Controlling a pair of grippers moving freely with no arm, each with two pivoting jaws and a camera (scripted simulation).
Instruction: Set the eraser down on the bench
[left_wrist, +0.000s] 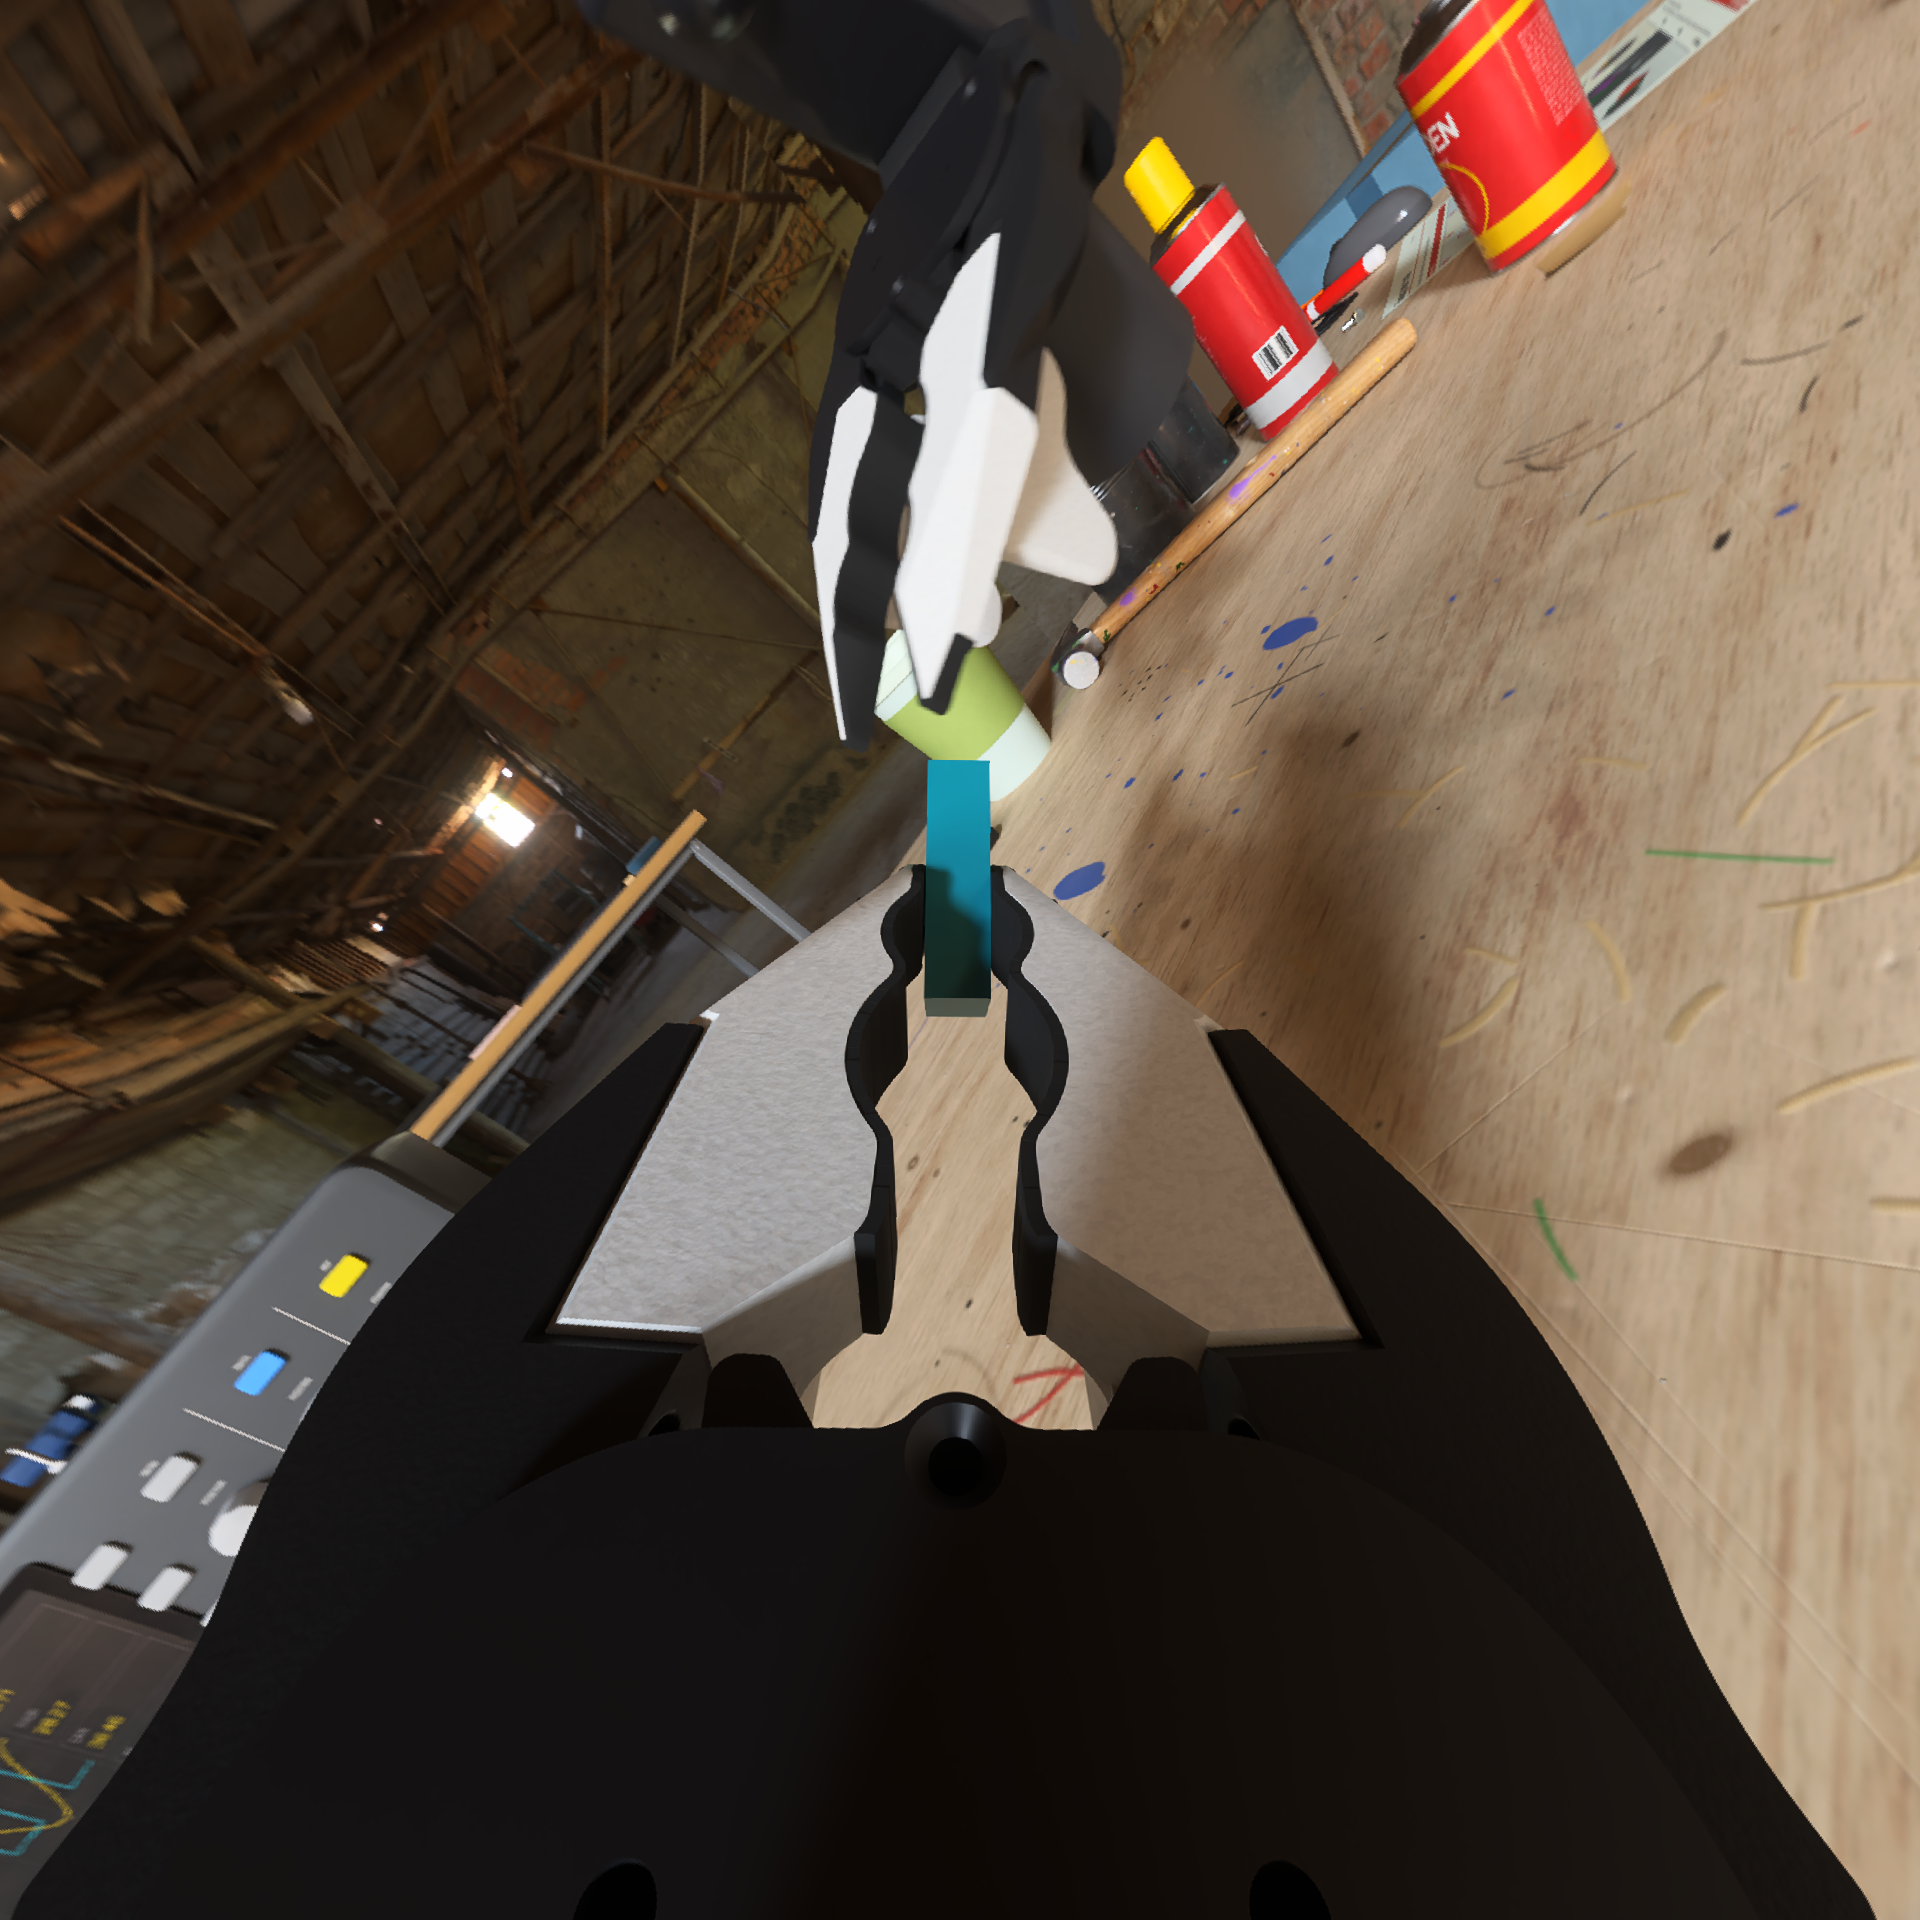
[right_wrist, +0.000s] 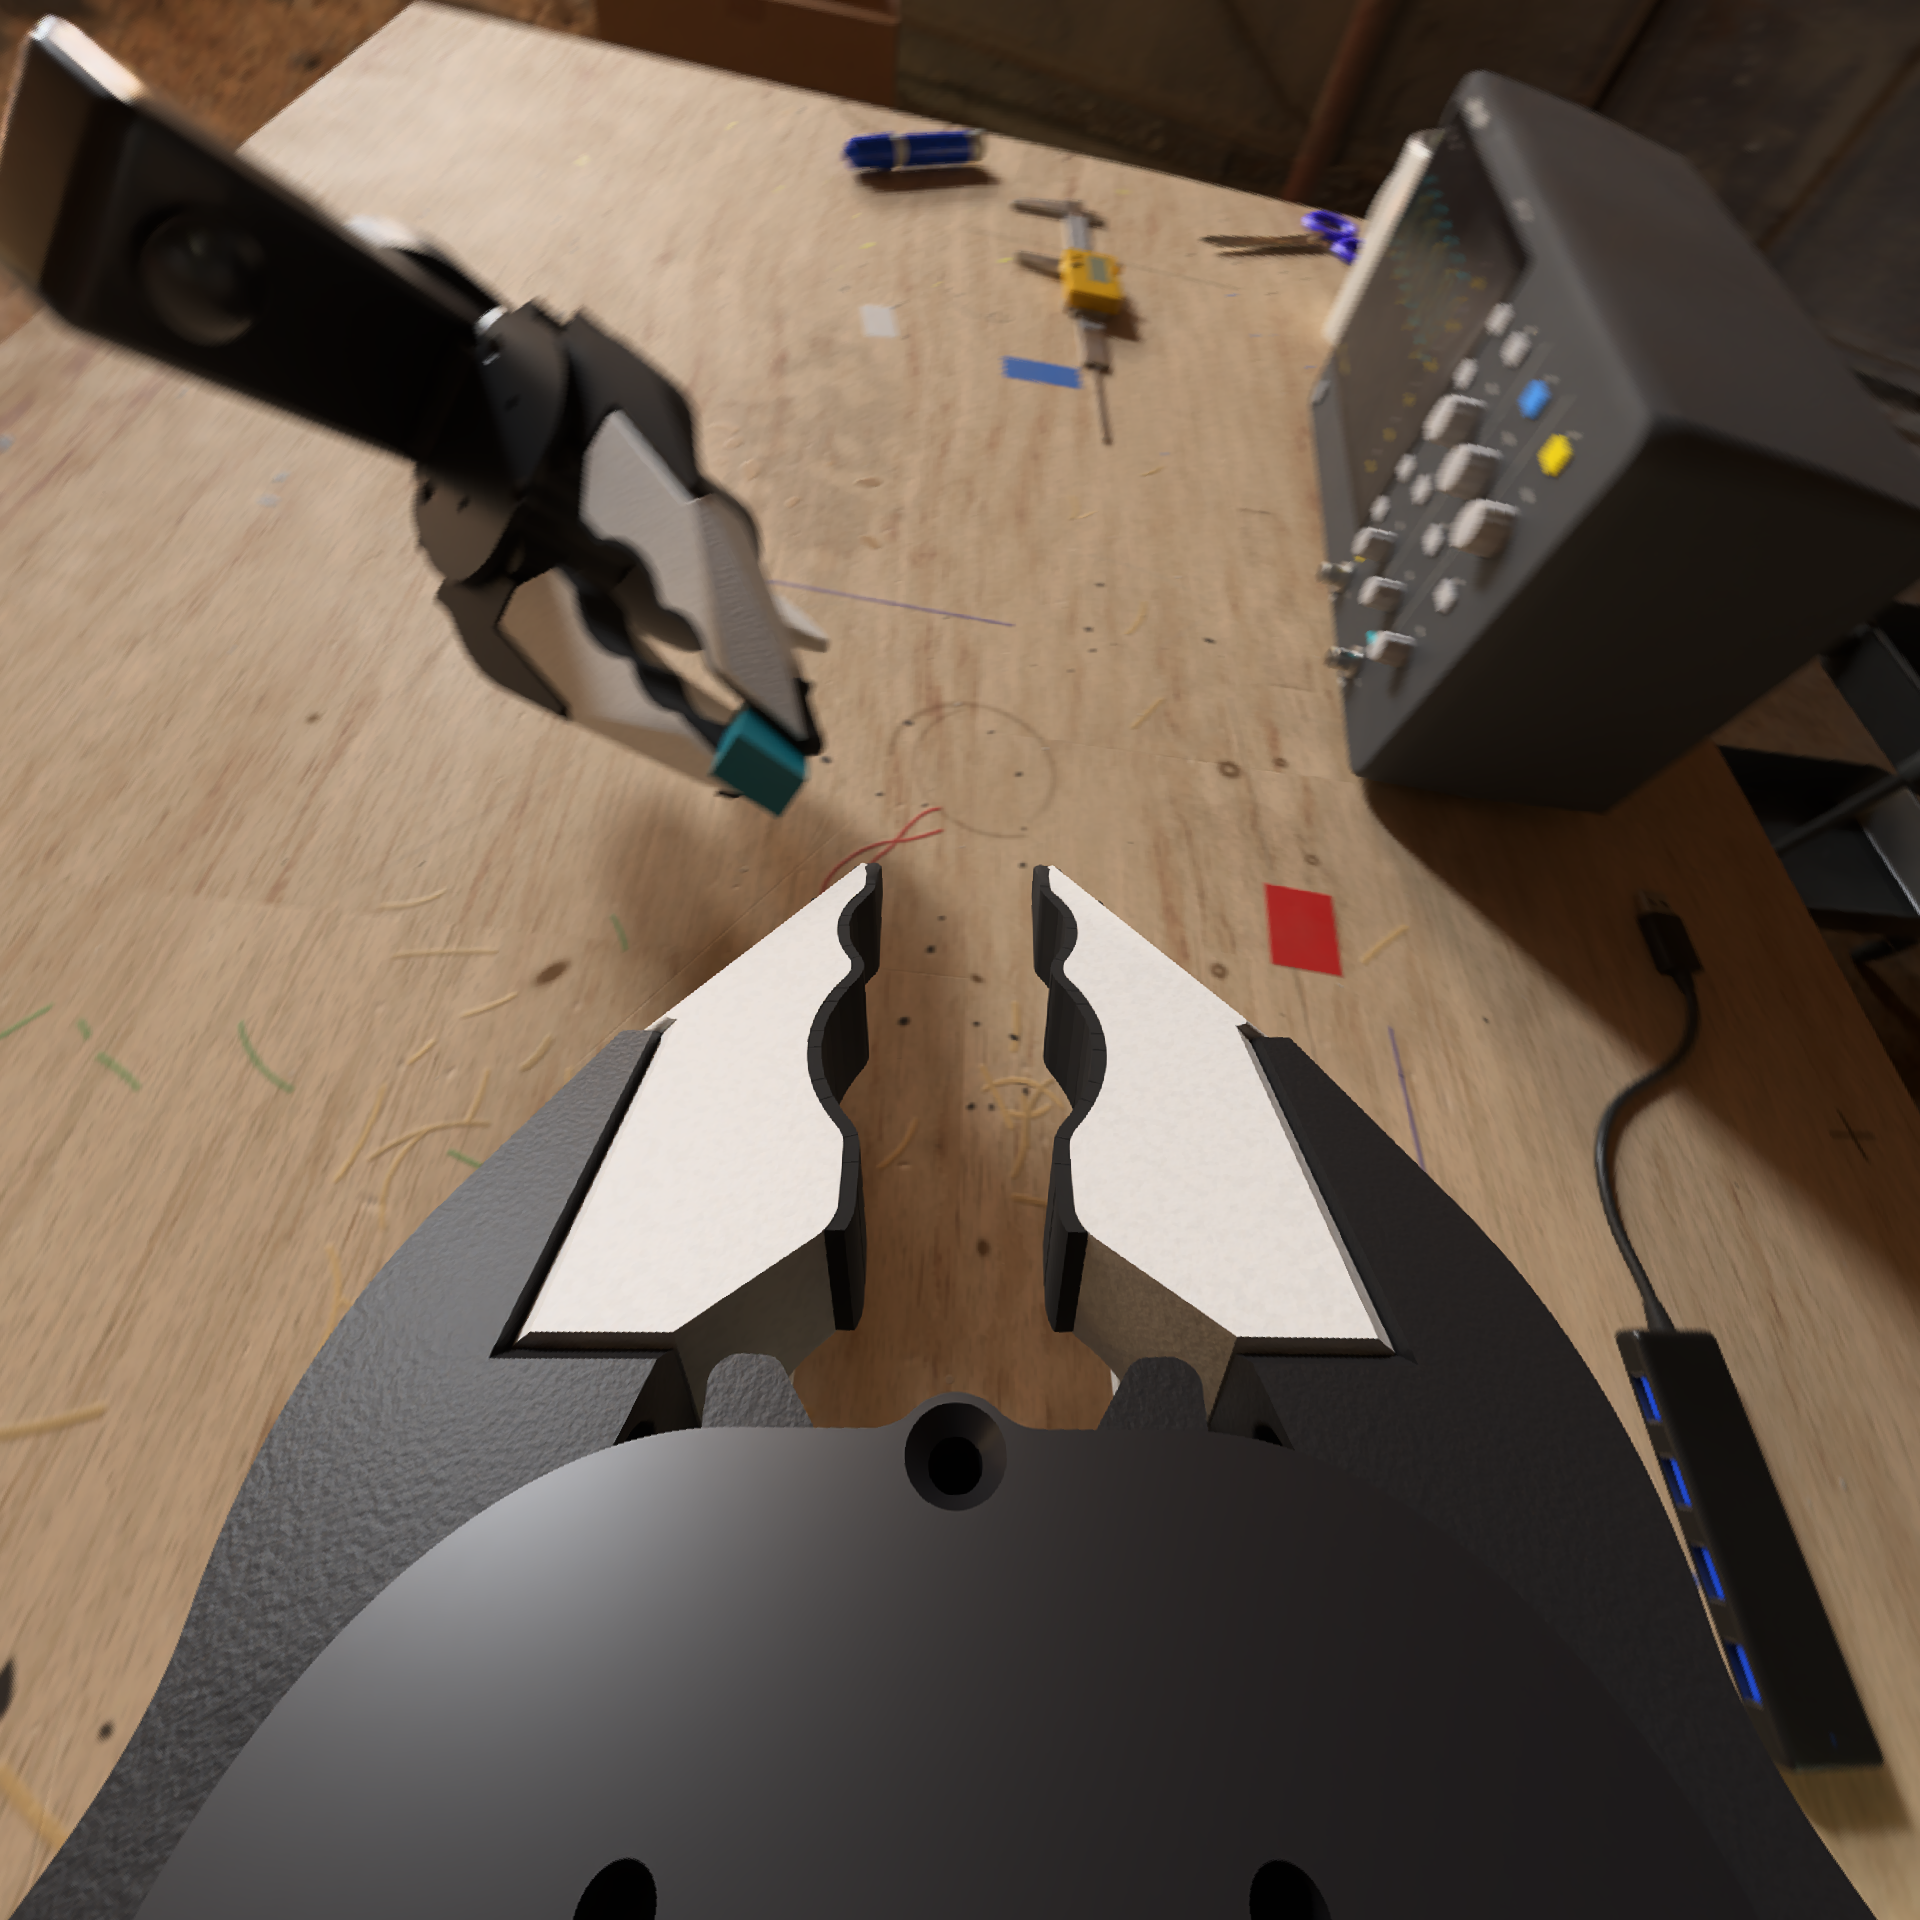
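Note:
My left gripper (left_wrist: 956, 881) is shut on a teal eraser (left_wrist: 956, 821). The eraser stands out past the fingertips. In the right wrist view the left gripper (right_wrist: 774, 743) comes in from the upper left, tilted down, and holds the eraser (right_wrist: 758, 767) a little above the wooden bench (right_wrist: 312, 831), over its own shadow. My right gripper (right_wrist: 956, 878) is open and empty, just right of and nearer than the eraser. It also shows in the left wrist view (left_wrist: 894, 707), facing my left gripper from above the eraser.
A grey oscilloscope (right_wrist: 1558, 436) stands at the right, with a black USB hub (right_wrist: 1745, 1538) and its cable in front. A yellow caliper (right_wrist: 1091, 281), a blue marker (right_wrist: 914, 149) and scissors (right_wrist: 1320, 234) lie far off. Red cans (left_wrist: 1236, 301), a hammer (left_wrist: 1247, 488) and a green cylinder (left_wrist: 977, 717) lie behind the right gripper.

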